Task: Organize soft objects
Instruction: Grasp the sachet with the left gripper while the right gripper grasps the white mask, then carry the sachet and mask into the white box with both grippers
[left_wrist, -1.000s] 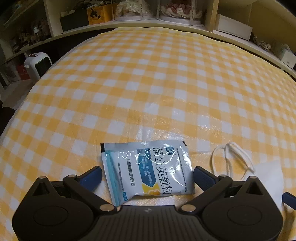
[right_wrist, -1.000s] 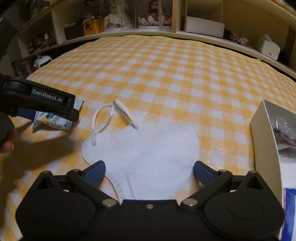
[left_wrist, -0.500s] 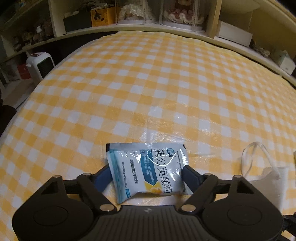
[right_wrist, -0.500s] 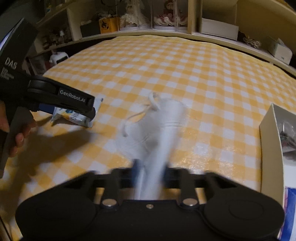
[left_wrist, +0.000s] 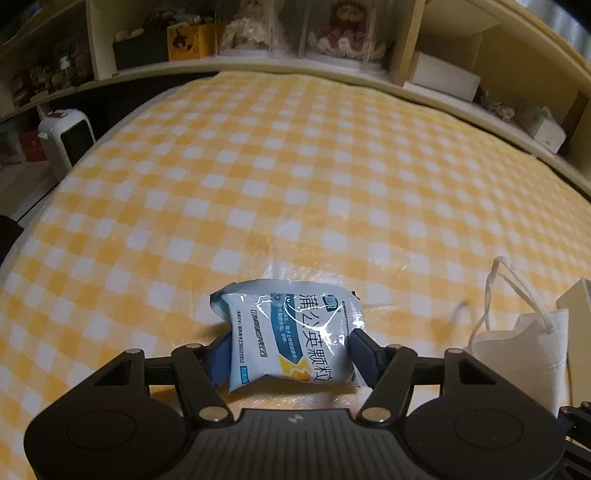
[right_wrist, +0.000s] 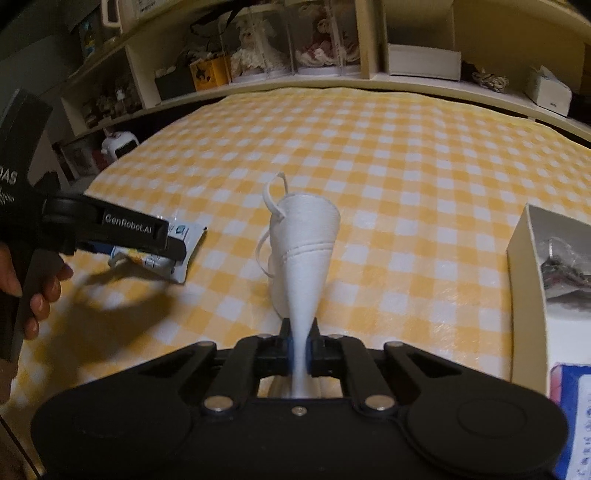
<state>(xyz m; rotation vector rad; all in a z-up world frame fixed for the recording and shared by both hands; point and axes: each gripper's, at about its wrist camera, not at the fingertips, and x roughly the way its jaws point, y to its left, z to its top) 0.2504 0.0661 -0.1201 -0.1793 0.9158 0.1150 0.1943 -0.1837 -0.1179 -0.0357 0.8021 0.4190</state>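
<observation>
In the left wrist view, the left gripper (left_wrist: 291, 350) sits at the lower centre of the frame with a blue and white granule sachet (left_wrist: 291, 332) printed with Chinese characters between its 2 fingers (left_wrist: 364, 354). The fingers are closing and both pads touch the sachet's sides, which bulge and crumple between them. The sachet lies just above the yellow and white checked cloth (left_wrist: 295, 177) that covers the worktop. At the lower right of that frame stands the white face mask (left_wrist: 524, 354), its ear loop rising above it, with the corner of a pale box just to its right at the frame edge.

In the right wrist view, the right gripper (right_wrist: 300, 350) at the lower centre is clenched tight on the face mask (right_wrist: 306, 251). The mask is pinched to a thin strip between the fingers (right_wrist: 319, 349) and fans out into a cone toward the centre of the frame, with ear loops hanging at its left side. The left gripper (right_wrist: 147, 240) enters from the left edge, held by a hand (right_wrist: 33, 291), over the sachet (right_wrist: 181, 240) at centre left. At the right edge sits an open white box (right_wrist: 524, 258) with a clear plastic bag of dark items inside. Shelves (right_wrist: 295, 48) with dolls in clear cases, boxes and small objects run along the top of both frames.
</observation>
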